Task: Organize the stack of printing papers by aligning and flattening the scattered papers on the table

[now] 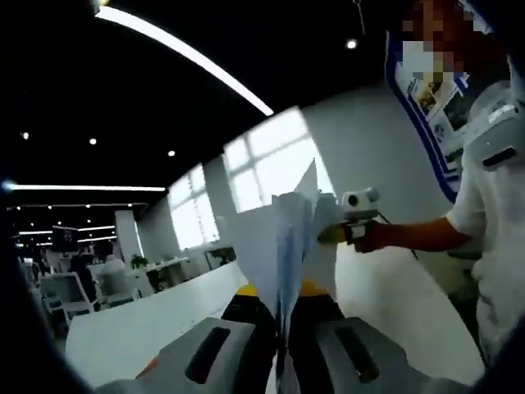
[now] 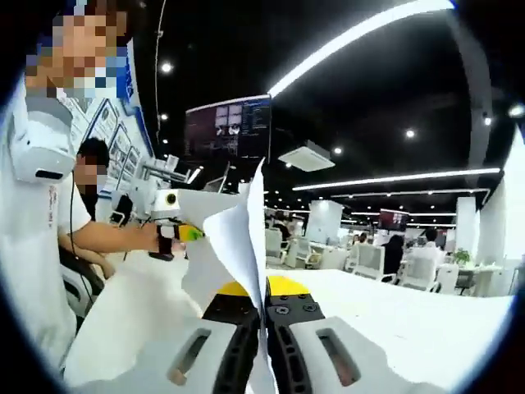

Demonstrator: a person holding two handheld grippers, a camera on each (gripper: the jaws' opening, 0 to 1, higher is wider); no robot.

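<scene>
Surroundings: open office behind my tools.
White chairs [image 2: 377,261], a ceiling-hung monitor [image 2: 228,127], bright windows [image 1: 275,164] and a blue-edged wall poster [image 1: 431,107] were visible.

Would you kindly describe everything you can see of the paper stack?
The stack of white printing paper sheets is held up off the white table, edge-on to both cameras. The left tongs are shut on one edge, the right tongs on the other. The sheets fan apart unevenly, with corners poking up, not yet aligned.

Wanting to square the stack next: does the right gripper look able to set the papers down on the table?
Probably yes. The right gripper is shut on the papers, held upright, and the white table ahead looks bare.
</scene>
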